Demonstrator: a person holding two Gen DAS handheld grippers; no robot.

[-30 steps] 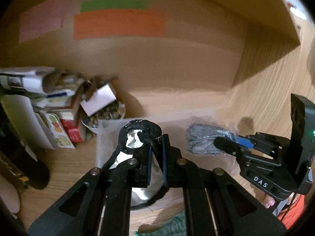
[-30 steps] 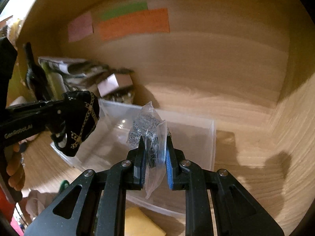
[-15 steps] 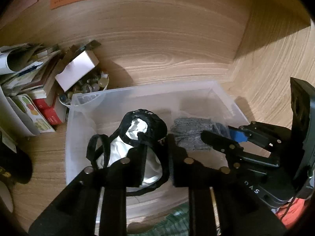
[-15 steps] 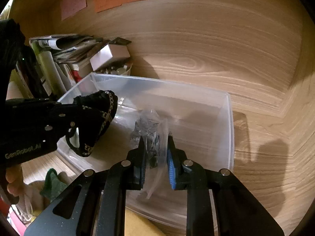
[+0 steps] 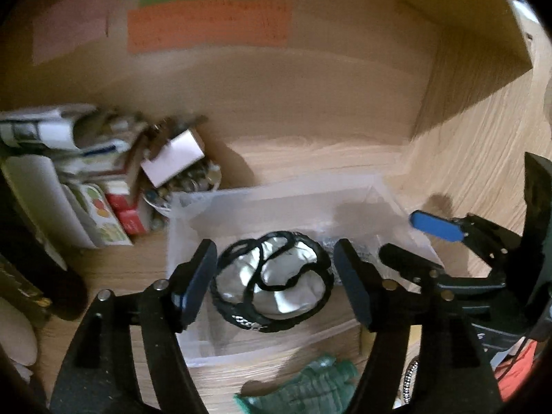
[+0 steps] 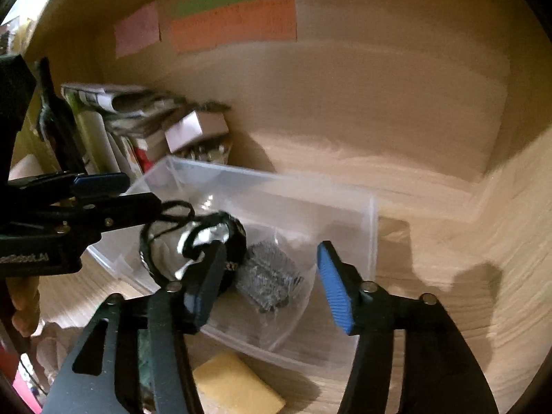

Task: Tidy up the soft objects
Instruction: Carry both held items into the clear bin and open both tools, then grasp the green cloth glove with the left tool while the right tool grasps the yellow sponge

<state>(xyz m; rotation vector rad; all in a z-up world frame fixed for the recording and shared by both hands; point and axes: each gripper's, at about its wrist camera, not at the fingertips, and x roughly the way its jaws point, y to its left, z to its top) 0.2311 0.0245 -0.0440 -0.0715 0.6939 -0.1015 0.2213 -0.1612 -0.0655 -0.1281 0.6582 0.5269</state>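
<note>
Left wrist view: the left hand-held gripper (image 5: 274, 276) hovers with its jaws spread wide above the clear plastic bin (image 5: 193, 310), where the black-trimmed white fabric pouch (image 5: 272, 284) lies.

Right wrist view: the right hand-held gripper (image 6: 269, 284) is likewise agape, pointing down over the bagged grey knitted bundle (image 6: 269, 277) resting beside the pouch in the bin on the wooden worktop (image 6: 431, 248).

Left hand-held gripper (image 5: 274, 277) and right hand-held gripper (image 6: 267, 281) both point forward and downward, side by side, jaws spread wide, gripping nothing.
</note>
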